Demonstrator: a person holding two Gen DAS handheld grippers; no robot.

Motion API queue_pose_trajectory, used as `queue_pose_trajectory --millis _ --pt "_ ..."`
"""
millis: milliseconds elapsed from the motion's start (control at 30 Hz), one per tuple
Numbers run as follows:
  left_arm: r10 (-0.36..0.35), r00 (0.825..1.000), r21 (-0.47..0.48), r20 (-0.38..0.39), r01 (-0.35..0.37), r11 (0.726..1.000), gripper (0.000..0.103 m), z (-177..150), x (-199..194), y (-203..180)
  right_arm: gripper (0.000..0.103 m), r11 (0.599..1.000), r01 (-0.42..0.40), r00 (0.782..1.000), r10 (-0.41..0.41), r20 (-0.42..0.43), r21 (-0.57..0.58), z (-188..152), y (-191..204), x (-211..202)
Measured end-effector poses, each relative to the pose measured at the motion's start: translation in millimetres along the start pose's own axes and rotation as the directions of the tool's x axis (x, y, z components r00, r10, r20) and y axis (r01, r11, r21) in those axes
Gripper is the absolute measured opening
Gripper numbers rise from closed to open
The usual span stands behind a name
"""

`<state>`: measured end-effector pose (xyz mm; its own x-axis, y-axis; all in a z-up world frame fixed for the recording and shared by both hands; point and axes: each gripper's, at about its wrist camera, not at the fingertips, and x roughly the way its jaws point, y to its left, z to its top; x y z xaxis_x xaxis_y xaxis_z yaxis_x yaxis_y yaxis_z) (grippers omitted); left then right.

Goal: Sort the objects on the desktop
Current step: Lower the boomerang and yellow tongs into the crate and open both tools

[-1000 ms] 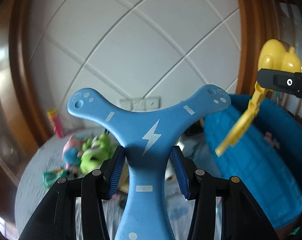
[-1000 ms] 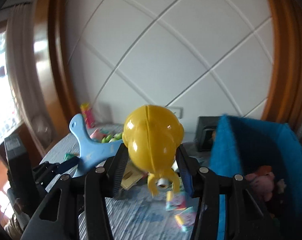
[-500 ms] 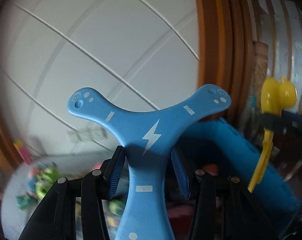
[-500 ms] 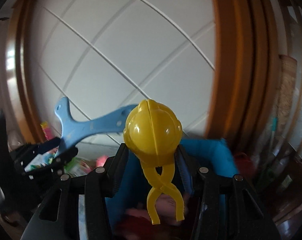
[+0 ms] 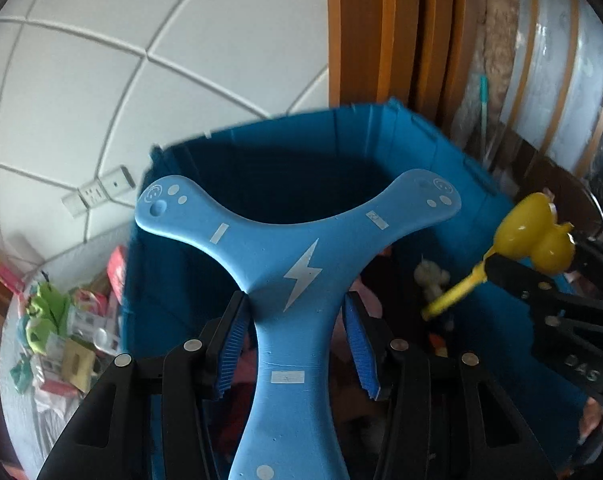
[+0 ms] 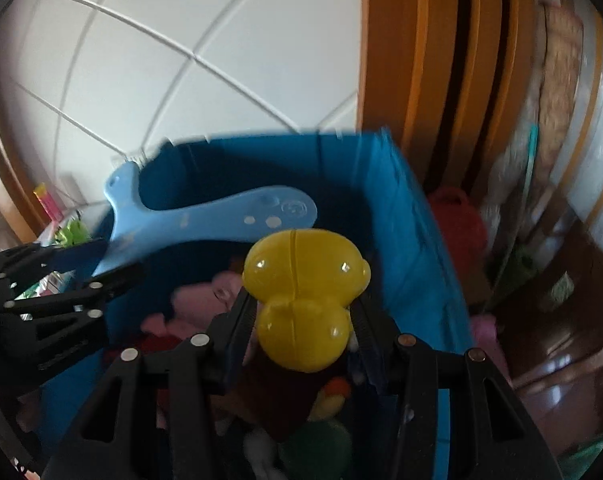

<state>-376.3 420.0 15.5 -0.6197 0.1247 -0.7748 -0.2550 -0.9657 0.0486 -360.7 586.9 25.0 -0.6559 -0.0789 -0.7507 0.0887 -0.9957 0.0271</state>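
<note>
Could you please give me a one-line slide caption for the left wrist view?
Left gripper holds a blue boomerang over the blue bin; the right gripper brings a yellow toy.

The blue bin (image 5: 401,140) is open at the top, its far wall standing clear against the wall behind. Plush toys (image 6: 205,300) crowd its floor. Left of the bin, toys (image 5: 49,320) clutter the table. A wooden frame (image 5: 381,32) stands close behind.

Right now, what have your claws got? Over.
Left claw shut on blue boomerang. Right claw shut on yellow toy. Both over blue bin. Nothing in the way.
</note>
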Motion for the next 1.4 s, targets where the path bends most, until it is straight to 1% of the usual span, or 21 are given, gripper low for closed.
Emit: queue_pose_trajectory --millis 133,233,300,400,533,600,633,700,733,767,900,1033,1133,1233,1333,1400 --pt "0.002 0.999 0.003 -0.047 -0.002 1.0 0.05 -8.6 19.5 -8.1 0.048 1.0 0.004 0.998 -0.003 -0.056 0.016 -9.4 -9.9 21.9" --pt "0.006 0.998 0.004 -0.066 -0.005 1.0 0.069 -14.0 29.0 -9.9 0.048 1.0 0.008 0.997 -0.006 -0.083 0.019 -13.2 -8.2 28.9" --pt "0.015 0.998 0.011 -0.063 -0.014 1.0 0.074 -15.7 29.0 -9.4 0.048 1.0 0.011 0.996 -0.009 -0.094 0.013 -13.7 -7.1 31.9" --pt "0.018 0.998 0.009 -0.063 -0.018 1.0 0.074 -17.5 27.9 -4.5 0.048 1.0 0.014 0.994 -0.013 -0.105 0.009 -13.1 -8.6 37.4" --pt "0.007 0.998 -0.007 -0.064 -0.008 1.0 0.08 -16.9 24.5 1.1 0.048 1.0 0.016 0.993 -0.014 -0.118 0.017 -14.4 -11.6 45.0" --pt "0.0 0.998 -0.015 -0.058 -0.001 1.0 0.081 -17.0 19.7 4.6 0.048 1.0 0.024 0.992 -0.021 -0.124 0.017 -14.3 -12.8 47.5" --pt "-0.004 0.998 -0.02 -0.055 0.003 1.0 0.081 -17.1 17.3 6.4 0.05 1.0 0.021 0.992 -0.018 -0.123 0.022 -14.1 -13.7 47.8" --pt "-0.012 0.999 -0.028 -0.05 0.01 1.0 0.082 -17.2 12.5 10.0 0.069 0.999 0.02 0.994 -0.017 -0.107 0.027 -12.5 -13.3 43.4" --pt "-0.016 0.999 -0.032 -0.047 0.014 0.999 0.082 -17.2 10.1 11.8 0.083 0.999 0.021 0.995 -0.018 -0.096 0.029 -11.2 -12.9 40.3" --pt "-0.019 0.999 -0.037 -0.044 0.018 0.999 0.082 -17.3 7.7 13.6 0.088 0.999 0.017 0.997 -0.015 -0.078 0.031 -9.4 -13.2 34.6" --pt "-0.024 0.999 -0.04 -0.023 0.023 0.999 0.082 -19.6 -5.3 19.5 0.088 0.999 0.024 0.999 -0.023 -0.036 0.04 -3.8 -13.0 13.5" --pt "-0.026 1.0 -0.033 0.002 0.026 0.999 0.082 -29.1 -22.6 27.0 0.088 0.998 0.029 0.999 -0.028 -0.015 0.06 -6.7 -14.3 -3.9" --pt "-0.036 0.999 -0.026 0.019 0.036 0.999 0.082 -40.9 -36.9 32.6 0.088 0.997 0.028 1.0 -0.028 0.004 0.069 -15.9 -10.8 -18.9" --pt "-0.042 0.999 -0.019 0.035 0.042 0.999 0.084 -54.9 -48.5 36.5 0.089 0.998 0.011 1.0 -0.012 0.02 0.058 -30.9 -0.6 -30.6" --pt "-0.059 0.997 -0.018 0.043 0.06 0.998 0.084 -70.9 -58.8 39.7 0.093 0.999 -0.006 0.999 0.005 0.036 0.048 -46.0 9.5 -42.3" --pt "-0.068 0.996 -0.016 0.058 0.069 0.997 0.085 -82.2 -66.2 42.2 0.094 0.998 -0.001 0.999 -0.001 0.034 0.068 -57.9 12.5 -46.8"
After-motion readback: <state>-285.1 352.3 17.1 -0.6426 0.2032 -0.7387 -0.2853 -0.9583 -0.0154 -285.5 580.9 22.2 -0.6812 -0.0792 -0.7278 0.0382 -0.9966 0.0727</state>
